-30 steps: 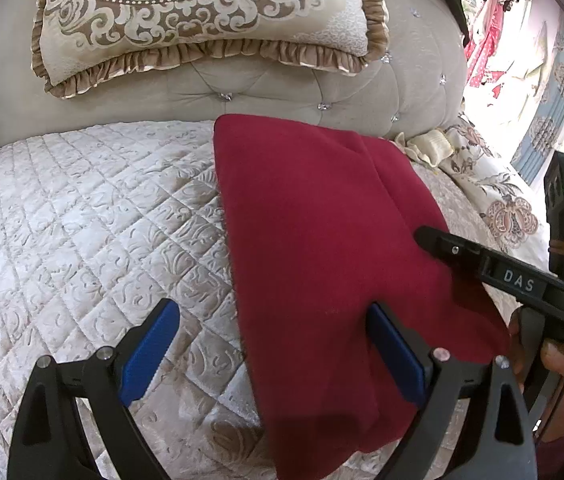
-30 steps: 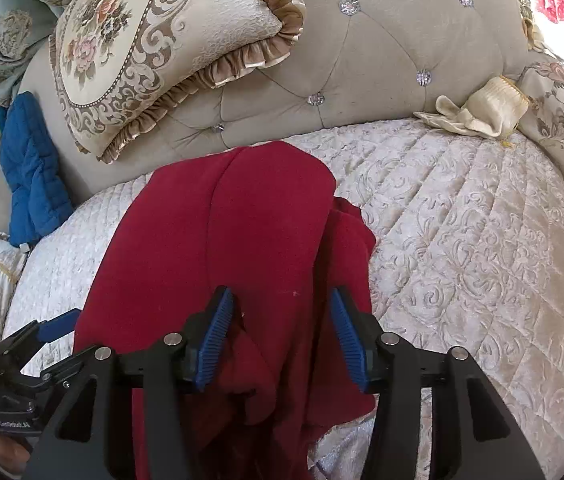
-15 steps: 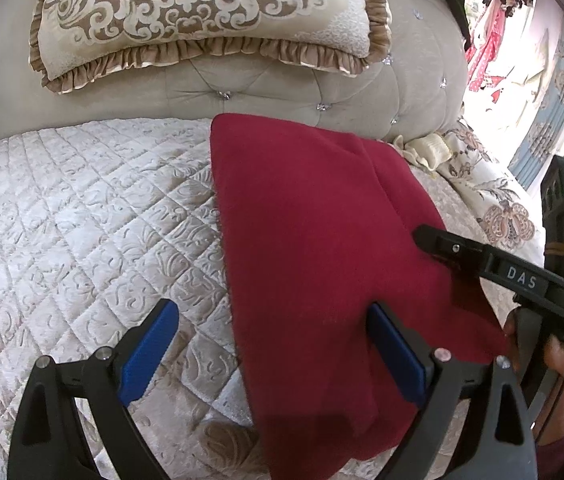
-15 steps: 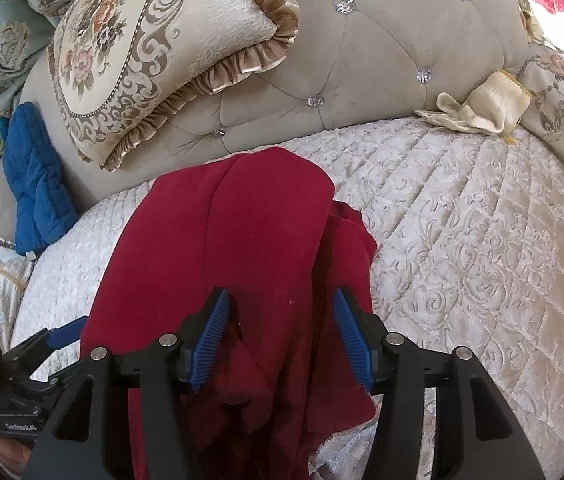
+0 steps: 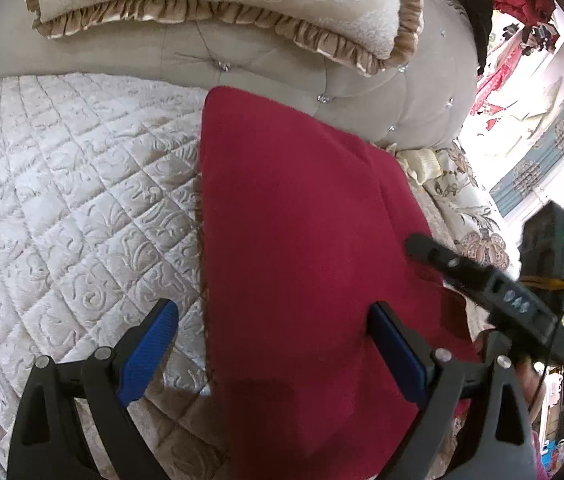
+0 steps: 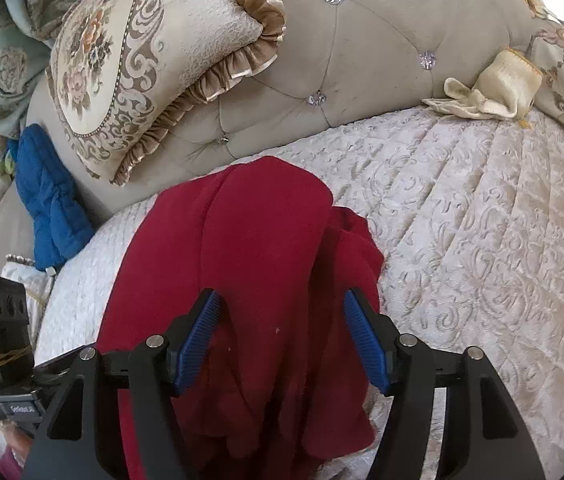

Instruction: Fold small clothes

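A dark red garment (image 5: 302, 240) lies folded lengthwise on the quilted cream seat (image 5: 62, 200), its far end near the tufted backrest. My left gripper (image 5: 272, 314) is open wide and hangs low over the garment's near left edge, one pad over the quilt and the other over the cloth. In the right wrist view the garment (image 6: 266, 248) shows a smooth top layer with a rumpled layer sticking out on its right. My right gripper (image 6: 282, 298) hovers over the near end. Its jaws are opening, with a raised fold of cloth between the pads and no visible squeeze.
A frilled patterned cushion (image 6: 134, 60) leans on the grey tufted backrest (image 6: 382, 60). A blue padded item (image 6: 50, 200) lies at the left, a cream cloth (image 6: 494, 88) at the back right. A floral cushion (image 5: 470, 208) sits to the right of the garment. A hand (image 5: 530, 380) holds the right tool.
The right gripper's jaws have spread wider around the fold of red cloth. The left gripper has rolled and shifted slightly, so the garment sits more tilted in its view.
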### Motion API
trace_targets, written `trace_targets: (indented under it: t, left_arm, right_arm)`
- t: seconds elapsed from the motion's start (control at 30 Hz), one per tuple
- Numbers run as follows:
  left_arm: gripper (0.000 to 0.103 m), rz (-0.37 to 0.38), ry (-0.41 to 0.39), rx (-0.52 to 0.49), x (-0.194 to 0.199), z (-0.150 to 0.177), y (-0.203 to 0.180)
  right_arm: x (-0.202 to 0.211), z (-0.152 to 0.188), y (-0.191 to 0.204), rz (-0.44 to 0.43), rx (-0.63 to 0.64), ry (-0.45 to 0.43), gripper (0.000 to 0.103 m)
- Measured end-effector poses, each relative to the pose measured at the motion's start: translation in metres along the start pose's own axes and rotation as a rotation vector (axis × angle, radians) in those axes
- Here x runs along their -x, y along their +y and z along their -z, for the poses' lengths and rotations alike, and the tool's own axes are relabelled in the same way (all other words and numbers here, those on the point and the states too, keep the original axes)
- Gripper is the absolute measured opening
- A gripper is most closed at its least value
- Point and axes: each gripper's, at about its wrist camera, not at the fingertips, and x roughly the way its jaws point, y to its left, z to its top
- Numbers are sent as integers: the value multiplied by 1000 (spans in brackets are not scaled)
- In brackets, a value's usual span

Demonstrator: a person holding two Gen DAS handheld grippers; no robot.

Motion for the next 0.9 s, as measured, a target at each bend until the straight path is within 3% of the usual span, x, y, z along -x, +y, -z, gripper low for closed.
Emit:
trace_targets:
  t: [0.13,0.43,0.57,0.73,0.83,0.9]
  left_arm:
    - [99,1,1,7,-3,-5,1]
    - [101,-38,-12,-21,-7,-3,-4]
    - [101,-48,-15,-27,-8,-1,-4]
    - [101,-53,-20,-28,-7,0,-3]
    - [102,-59,-26,-31,-6,1,-3]
    - [102,-67,-28,-32,-5,1,-4]
  right_arm:
    - [25,-9,4,54,33,-100,52]
    - [-2,-3,-22,-34,-93,3,58]
    - [3,-3,-8,-16,-56,2,59]
    - [25,-2,23,35,90,-56,59]
    - [20,2,35,67,131,-8,44]
    - [9,7,32,66,122,47,15]
